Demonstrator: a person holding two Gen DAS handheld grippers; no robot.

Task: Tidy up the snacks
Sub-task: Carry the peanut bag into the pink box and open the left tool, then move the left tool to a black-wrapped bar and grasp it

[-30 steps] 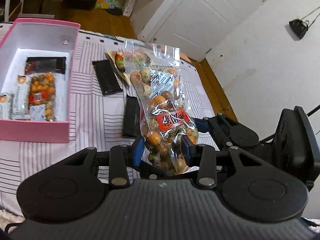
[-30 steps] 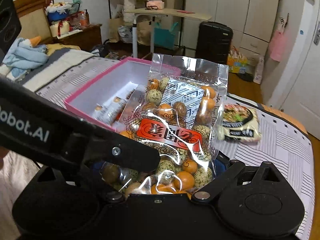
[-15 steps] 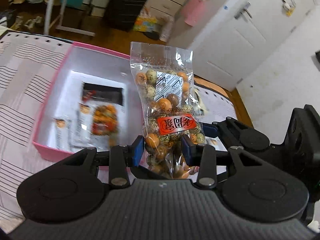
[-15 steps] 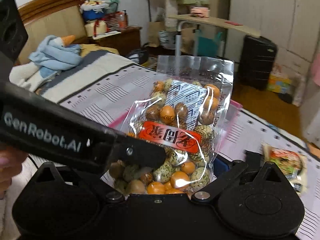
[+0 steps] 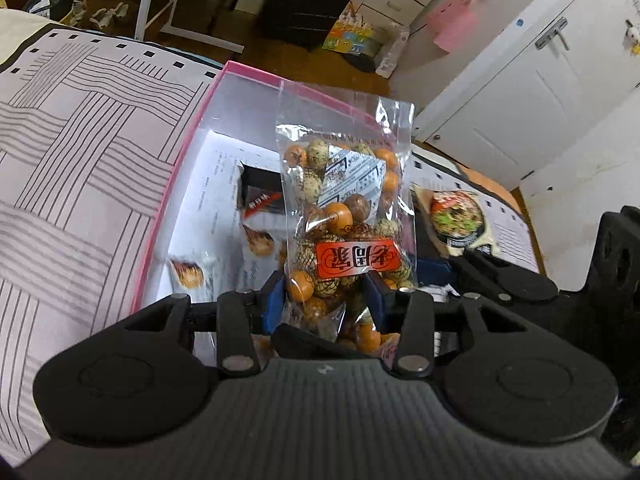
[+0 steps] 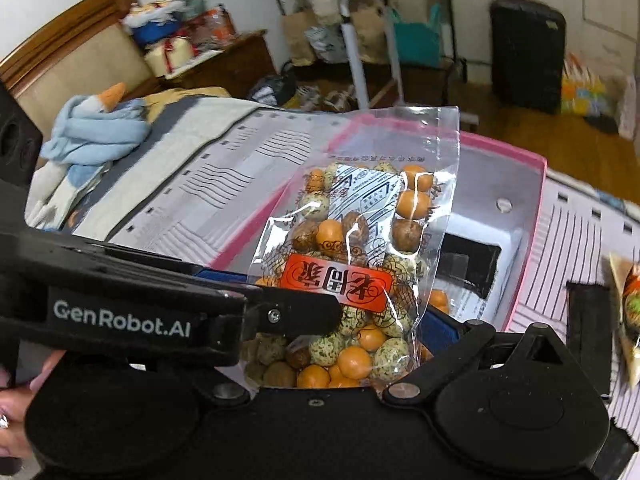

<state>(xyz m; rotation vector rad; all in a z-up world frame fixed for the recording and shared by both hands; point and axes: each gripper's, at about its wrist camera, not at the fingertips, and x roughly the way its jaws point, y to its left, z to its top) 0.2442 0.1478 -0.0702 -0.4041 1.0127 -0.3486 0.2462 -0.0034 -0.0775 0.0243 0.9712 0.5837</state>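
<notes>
A clear bag of orange and speckled coated nuts [image 5: 352, 216] with a red label stands upright between the blue pads of my left gripper [image 5: 326, 300]. Its jaws are opening, and the pads still touch the bag's lower part. My right gripper [image 6: 332, 308] has the same bag [image 6: 360, 248] between its fingers; its left finger is hidden behind the left gripper's arm [image 6: 160, 312]. The bag hangs over the open pink box [image 5: 176, 168], which holds a black packet [image 5: 260, 196] and other snack packets [image 5: 188, 272].
The box [image 6: 532, 216] lies on a striped bedspread [image 5: 80, 160]. A round-printed snack packet [image 5: 460, 220] and a black packet [image 6: 588, 320] lie on the bed to its right. A blue soft toy [image 6: 92, 132] lies at the bed's far end. A hand [image 6: 12, 400] shows at the lower left.
Both grippers have carried the bag sideways and down, from above the bedspread to above the pink box. The loose packets have slid off to the right.
</notes>
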